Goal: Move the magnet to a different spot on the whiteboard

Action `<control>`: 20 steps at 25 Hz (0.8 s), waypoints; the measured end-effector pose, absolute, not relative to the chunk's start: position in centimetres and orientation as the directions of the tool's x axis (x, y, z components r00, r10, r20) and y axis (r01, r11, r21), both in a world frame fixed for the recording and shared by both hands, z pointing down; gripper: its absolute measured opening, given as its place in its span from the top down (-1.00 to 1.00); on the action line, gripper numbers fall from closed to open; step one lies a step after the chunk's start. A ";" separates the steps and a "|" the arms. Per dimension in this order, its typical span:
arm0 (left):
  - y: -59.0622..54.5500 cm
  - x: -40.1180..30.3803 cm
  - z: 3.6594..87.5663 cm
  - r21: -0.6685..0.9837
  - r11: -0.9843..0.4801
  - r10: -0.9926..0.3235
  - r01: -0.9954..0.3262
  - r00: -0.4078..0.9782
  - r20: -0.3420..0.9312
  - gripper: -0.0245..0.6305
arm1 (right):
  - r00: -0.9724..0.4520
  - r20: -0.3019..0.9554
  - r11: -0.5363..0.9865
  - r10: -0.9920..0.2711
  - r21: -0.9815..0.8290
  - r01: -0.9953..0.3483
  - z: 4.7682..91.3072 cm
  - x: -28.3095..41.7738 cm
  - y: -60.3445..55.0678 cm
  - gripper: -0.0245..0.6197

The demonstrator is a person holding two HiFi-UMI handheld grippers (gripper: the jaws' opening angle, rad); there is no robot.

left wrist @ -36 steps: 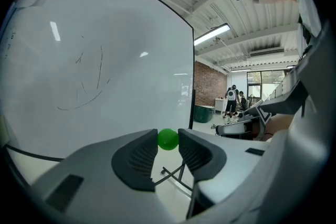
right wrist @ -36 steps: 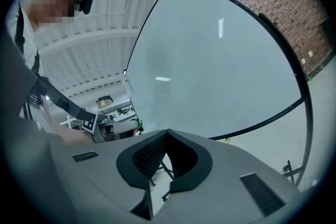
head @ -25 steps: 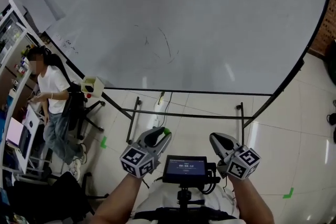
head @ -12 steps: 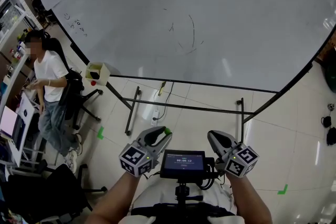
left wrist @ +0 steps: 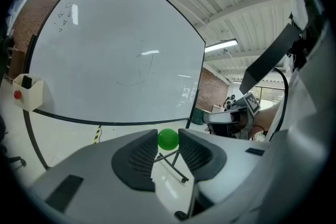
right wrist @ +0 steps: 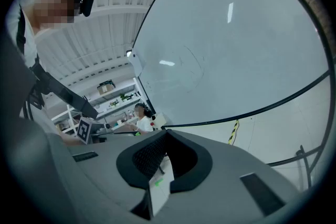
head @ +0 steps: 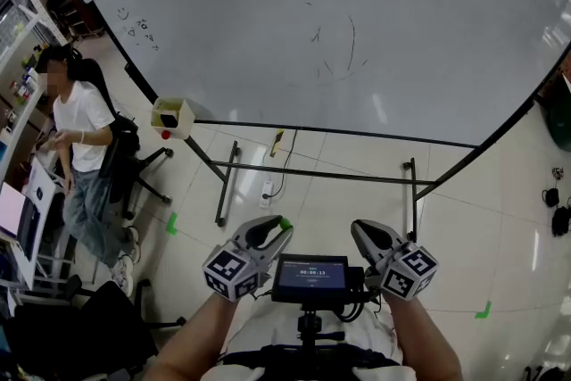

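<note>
Magnet (left wrist: 168,139): green ball, clamped between jaw tips of left hand-held gripper (head: 269,230); jaws partly apart, pads touching both sides of it. Magnet off whiteboard (head: 357,22), well apart from it, low in front of holder. Right hand-held gripper (right wrist: 167,134): jaw tips closed together, nothing between. Screen (head: 310,278) sits between both hand-held grippers. Whiteboard bears faint pen marks; box (head: 172,116) at its lower left corner. Second person (head: 78,129) at far left

Glossy tiled floor (head: 500,219) (green tape marks (head: 484,310)), black office chair (head: 129,158), shelves (head: 12,9) at left
</note>
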State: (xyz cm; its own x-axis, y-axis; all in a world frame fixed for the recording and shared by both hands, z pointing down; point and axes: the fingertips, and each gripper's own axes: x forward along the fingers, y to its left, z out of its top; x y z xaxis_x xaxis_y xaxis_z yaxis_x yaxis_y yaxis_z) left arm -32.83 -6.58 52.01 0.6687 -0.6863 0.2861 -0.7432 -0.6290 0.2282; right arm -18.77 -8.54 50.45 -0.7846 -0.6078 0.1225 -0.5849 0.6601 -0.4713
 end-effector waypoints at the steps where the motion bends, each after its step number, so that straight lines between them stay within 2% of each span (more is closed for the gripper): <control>1: -6.4 -33.1 52.1 0.234 -0.633 -0.682 -0.738 0.674 0.284 0.47 | -0.783 0.125 0.659 -0.610 -0.468 -0.588 50.5 -19.2 -8.3 0.86; 13: -4.6 -36.0 53.2 0.295 -0.651 -0.655 -0.699 0.714 0.246 0.47 | -0.750 0.147 0.638 -0.646 -0.436 -0.635 50.8 -22.1 -5.8 0.86; 20: -1.6 -36.1 53.7 0.342 -0.646 -0.629 -0.683 0.730 0.269 0.47 | -0.737 0.181 0.615 -0.651 -0.443 -0.652 50.9 -22.2 -3.3 0.86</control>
State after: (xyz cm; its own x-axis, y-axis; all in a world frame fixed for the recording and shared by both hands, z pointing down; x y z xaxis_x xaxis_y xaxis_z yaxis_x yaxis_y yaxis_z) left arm -36.11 -1.58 53.75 0.7296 -0.6287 0.2691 -0.6826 -0.6459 0.3418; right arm -22.17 -3.35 50.95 -0.7370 -0.6512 0.1809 -0.6523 0.6153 -0.4425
